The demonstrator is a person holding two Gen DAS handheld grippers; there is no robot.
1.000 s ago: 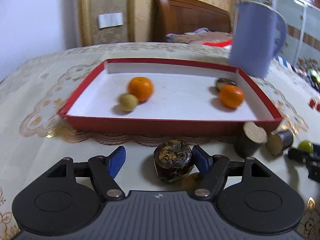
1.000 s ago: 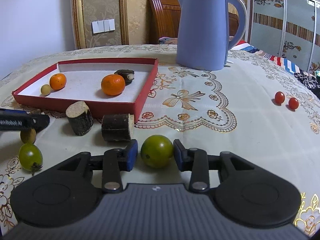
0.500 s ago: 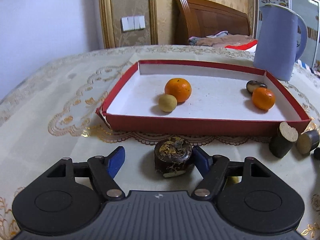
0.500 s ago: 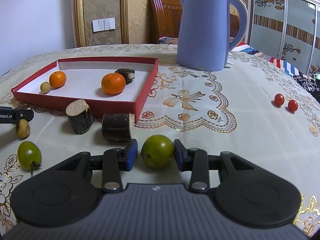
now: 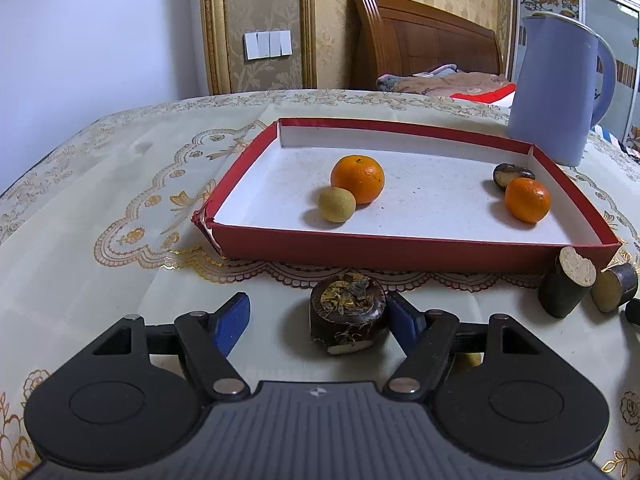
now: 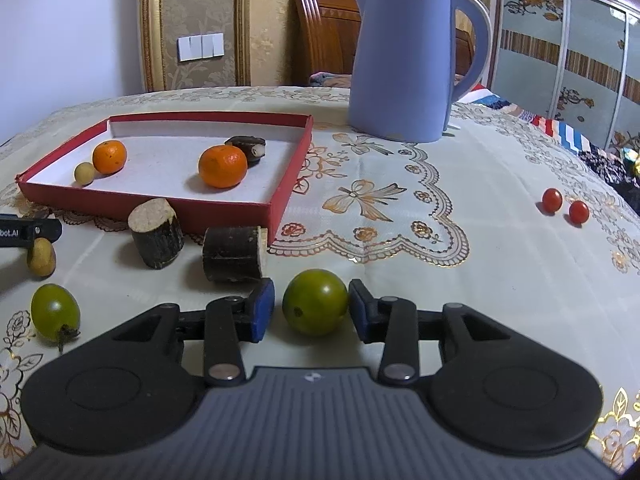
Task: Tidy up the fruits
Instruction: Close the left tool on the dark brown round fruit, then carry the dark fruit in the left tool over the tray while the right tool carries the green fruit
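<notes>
Four fruits are already laid in the red tray; a dark fruit is bracketed by the wide left gripper, a green fruit loosely by the narrow right gripper.

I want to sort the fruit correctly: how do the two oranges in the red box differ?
The orange on the left touches a small yellow fruit; the orange on the right sits beside a dark brown fruit. The left one lies near the box's middle, the right one close to the side wall of the red box. Both are round, bright and alike in size.
</notes>
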